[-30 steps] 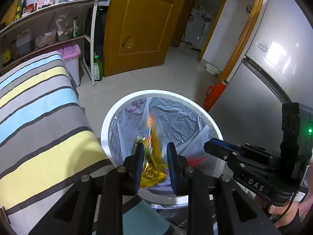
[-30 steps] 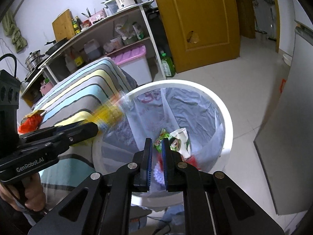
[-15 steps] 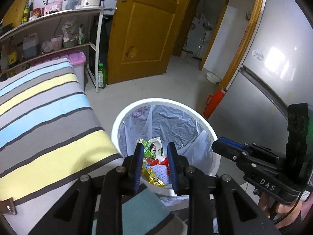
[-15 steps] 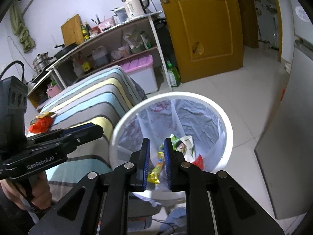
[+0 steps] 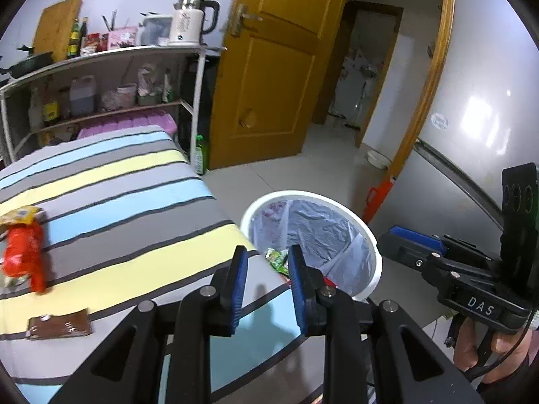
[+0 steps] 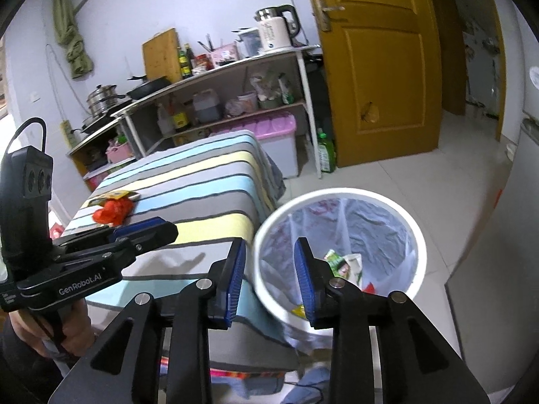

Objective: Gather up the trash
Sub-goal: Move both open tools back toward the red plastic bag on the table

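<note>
A white bin (image 5: 337, 202) lined with a grey bag stands on the floor by the striped table (image 5: 134, 235); wrappers (image 5: 277, 258) lie inside it. My left gripper (image 5: 266, 279) is open and empty, over the table's corner just short of the bin. A red wrapper (image 5: 23, 256) and a brown wrapper (image 5: 59, 326) lie on the cloth at the left. In the right wrist view, my right gripper (image 6: 269, 276) hangs at the bin's rim (image 6: 337, 192), its jaws opening with nothing between them. The red wrapper (image 6: 113, 210) lies beyond the left gripper (image 6: 148, 232).
A shelf unit (image 6: 219, 67) with a kettle and bottles stands behind the table, with a pink-lidded box (image 6: 269, 124) and a green bottle (image 6: 326, 151) beside it. A wooden door (image 5: 276, 84) is at the back, a fridge (image 5: 471, 134) at the right, and an orange container (image 5: 379, 198) by the bin.
A yellow wrapper dropped from between the left jaws into the bin. Both grippers drew back and up from the bin towards the table. The right jaws went from nearly shut to apart.
</note>
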The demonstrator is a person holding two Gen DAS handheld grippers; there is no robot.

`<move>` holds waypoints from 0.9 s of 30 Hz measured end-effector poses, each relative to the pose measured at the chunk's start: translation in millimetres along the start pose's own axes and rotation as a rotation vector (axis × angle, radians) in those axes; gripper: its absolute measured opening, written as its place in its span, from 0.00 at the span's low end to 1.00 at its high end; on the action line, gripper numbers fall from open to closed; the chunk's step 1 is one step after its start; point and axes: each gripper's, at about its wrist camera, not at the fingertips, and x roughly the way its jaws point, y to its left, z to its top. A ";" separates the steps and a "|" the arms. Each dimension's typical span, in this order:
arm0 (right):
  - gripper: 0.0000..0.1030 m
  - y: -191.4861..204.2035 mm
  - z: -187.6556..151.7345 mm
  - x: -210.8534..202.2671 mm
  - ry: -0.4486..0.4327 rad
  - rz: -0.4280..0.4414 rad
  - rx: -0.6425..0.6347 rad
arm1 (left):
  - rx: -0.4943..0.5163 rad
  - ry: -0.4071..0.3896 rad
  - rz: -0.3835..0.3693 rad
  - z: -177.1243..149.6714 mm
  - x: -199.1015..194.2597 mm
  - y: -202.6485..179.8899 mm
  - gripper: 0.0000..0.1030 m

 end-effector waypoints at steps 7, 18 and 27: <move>0.32 28.9 -1.1 -4.7 -0.009 0.037 -0.039 | -0.016 -0.041 0.037 -9.7 -27.6 17.1 0.25; 0.32 64.5 -3.3 1.2 -0.003 0.104 -0.100 | -0.053 -0.083 0.110 -22.6 -59.7 45.1 0.25; 0.35 83.0 -3.9 14.1 0.016 0.148 -0.132 | -0.085 -0.093 0.169 -35.2 -75.6 69.2 0.25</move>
